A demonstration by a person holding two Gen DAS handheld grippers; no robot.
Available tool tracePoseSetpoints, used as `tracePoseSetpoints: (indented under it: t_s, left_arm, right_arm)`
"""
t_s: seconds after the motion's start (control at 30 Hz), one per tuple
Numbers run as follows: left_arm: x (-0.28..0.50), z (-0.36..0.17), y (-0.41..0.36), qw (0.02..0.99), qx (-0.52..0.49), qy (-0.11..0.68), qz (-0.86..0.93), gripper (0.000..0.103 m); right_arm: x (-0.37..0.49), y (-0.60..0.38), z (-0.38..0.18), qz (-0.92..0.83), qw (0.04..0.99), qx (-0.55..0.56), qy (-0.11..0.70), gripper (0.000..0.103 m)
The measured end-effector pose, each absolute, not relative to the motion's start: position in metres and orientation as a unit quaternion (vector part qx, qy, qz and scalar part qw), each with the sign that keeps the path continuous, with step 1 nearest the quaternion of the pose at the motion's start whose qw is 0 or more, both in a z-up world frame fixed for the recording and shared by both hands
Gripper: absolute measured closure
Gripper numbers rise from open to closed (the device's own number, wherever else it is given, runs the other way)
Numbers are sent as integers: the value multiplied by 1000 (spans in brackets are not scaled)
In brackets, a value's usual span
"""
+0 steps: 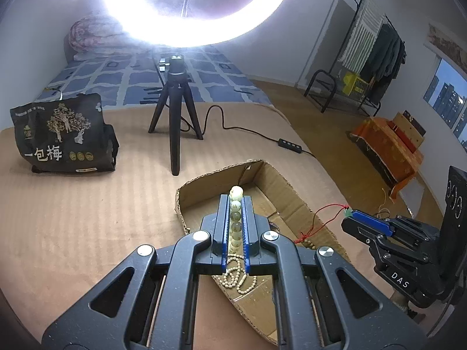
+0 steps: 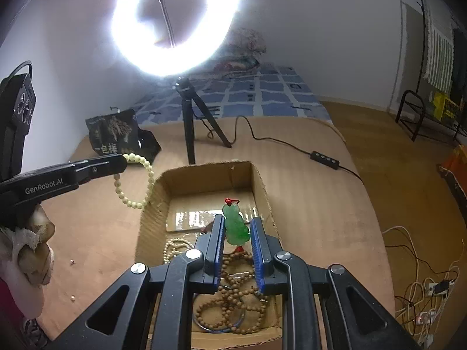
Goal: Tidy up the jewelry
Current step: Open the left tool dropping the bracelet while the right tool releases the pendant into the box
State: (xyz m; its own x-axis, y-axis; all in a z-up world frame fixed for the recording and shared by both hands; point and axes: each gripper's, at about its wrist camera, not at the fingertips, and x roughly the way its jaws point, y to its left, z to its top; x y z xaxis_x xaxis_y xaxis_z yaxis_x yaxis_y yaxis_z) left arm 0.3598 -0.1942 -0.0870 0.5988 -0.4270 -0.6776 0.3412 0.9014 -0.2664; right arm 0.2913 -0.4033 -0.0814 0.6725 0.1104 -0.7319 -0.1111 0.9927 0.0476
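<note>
A shallow cardboard box (image 1: 271, 175) (image 2: 204, 175) lies on the tan bed cover. My left gripper (image 1: 236, 201) is shut on a pale cream bead bracelet (image 1: 235, 218), held over the box's left rim; its loop hangs down in the right wrist view (image 2: 137, 186). My right gripper (image 2: 237, 221) is shut on a green jade pendant (image 2: 235, 224) with a red cord (image 1: 321, 218), above the box. Brown bead strands (image 2: 233, 300) and a small cream bead necklace (image 1: 233, 274) (image 2: 172, 248) lie in the box.
A ring light (image 1: 195, 8) on a black tripod (image 1: 175, 110) stands behind the box, its cable and switch (image 1: 289, 143) running right. A black printed bag (image 1: 64, 134) sits at the left. Small loose beads (image 2: 71, 261) lie on the cover. Cables (image 2: 423, 277) lie on the floor.
</note>
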Motion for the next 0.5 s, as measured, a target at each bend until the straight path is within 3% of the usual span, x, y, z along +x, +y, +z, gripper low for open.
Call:
tracePoseSetpoints:
  t_s: [0.5]
  left_arm:
    - [363,-92,-205,893,-41,395,-213,98]
  right_arm:
    - [294,-405,-99,60,904,-5,424,86]
